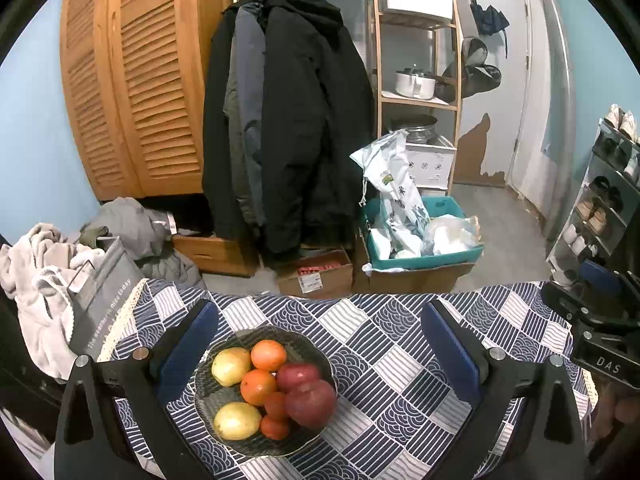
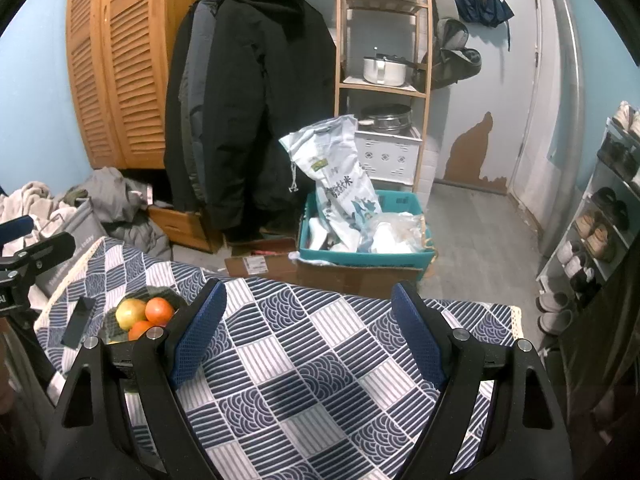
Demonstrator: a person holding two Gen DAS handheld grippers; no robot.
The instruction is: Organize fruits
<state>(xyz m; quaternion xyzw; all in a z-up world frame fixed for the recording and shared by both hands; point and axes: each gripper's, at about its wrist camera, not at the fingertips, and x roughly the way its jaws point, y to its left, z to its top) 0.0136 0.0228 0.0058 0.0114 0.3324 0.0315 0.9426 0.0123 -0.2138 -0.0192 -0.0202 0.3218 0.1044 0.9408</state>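
Note:
A dark patterned plate point(image 1: 308, 344) on the checked tablecloth point(image 1: 384, 360) holds two yellow fruits point(image 1: 231, 366), several oranges point(image 1: 268, 355) and two red apples point(image 1: 311, 402). My left gripper point(image 1: 320, 344) is open above the plate, its blue pads well apart with the fruit between and below them, touching nothing. My right gripper point(image 2: 308, 328) is open over bare cloth to the right of the plate point(image 2: 158, 292). There the plate shows at the left with a yellow fruit point(image 2: 130, 313) and oranges point(image 2: 159, 311), partly hidden behind my left finger point(image 2: 198, 334).
The right gripper's body point(image 1: 600, 328) stands at the right edge of the left wrist view. A small black flat object point(image 2: 78, 321) lies on the cloth left of the plate. Beyond the table's far edge stand cardboard boxes point(image 1: 316, 272), a teal bin point(image 1: 420, 256) and hanging coats point(image 1: 288, 120).

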